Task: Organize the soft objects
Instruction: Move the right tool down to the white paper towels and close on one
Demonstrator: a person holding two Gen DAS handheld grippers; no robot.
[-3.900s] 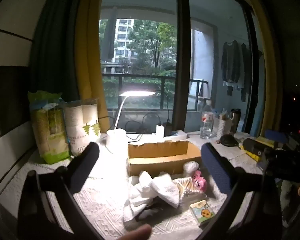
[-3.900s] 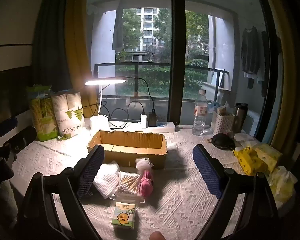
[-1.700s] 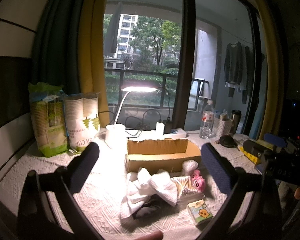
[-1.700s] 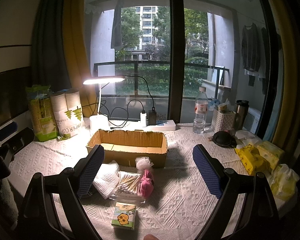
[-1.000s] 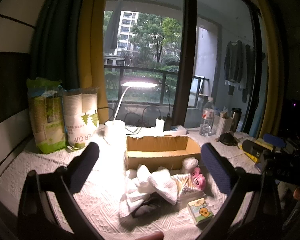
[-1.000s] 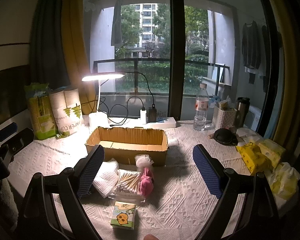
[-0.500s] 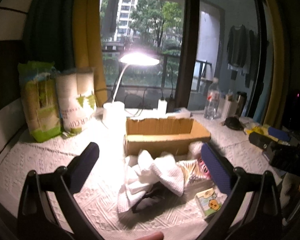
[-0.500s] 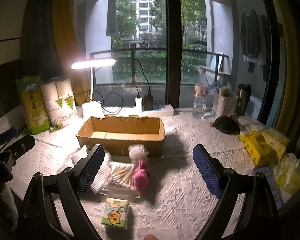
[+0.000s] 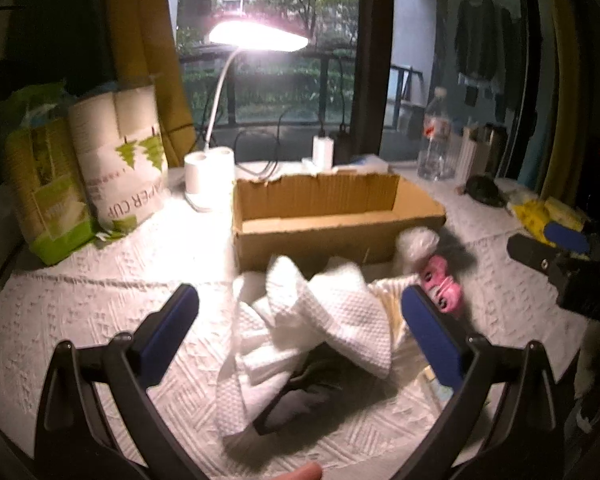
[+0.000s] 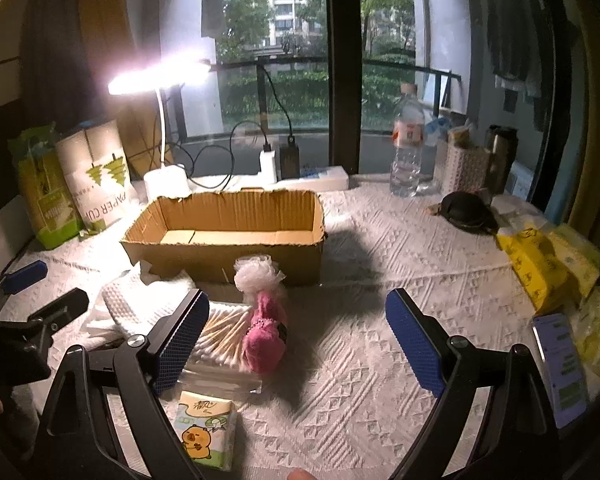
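An open cardboard box (image 9: 324,220) (image 10: 228,232) stands mid-table, empty. In front of it lies a pile: white waffle cloths (image 9: 340,320) (image 10: 140,300), a dark cloth (image 9: 300,396), a pink plush toy with a white puff (image 9: 440,284) (image 10: 264,336), a clear box of cotton swabs (image 10: 220,340) and a tissue pack with a cartoon animal (image 10: 204,436). My left gripper (image 9: 300,332) is open, just above the white cloths. My right gripper (image 10: 296,336) is open, with the pink toy between its fingers but apart from them.
A lit desk lamp (image 9: 256,36) stands behind the box. Paper cup packs (image 9: 116,160) stand at the left. A water bottle (image 10: 408,148), a black object (image 10: 464,208), yellow packs (image 10: 540,264) and a phone (image 10: 560,368) are at the right. A white textured cloth (image 10: 380,360) covers the table.
Both grippers have moved forward and down toward the pile in front of the box. Both stay open.
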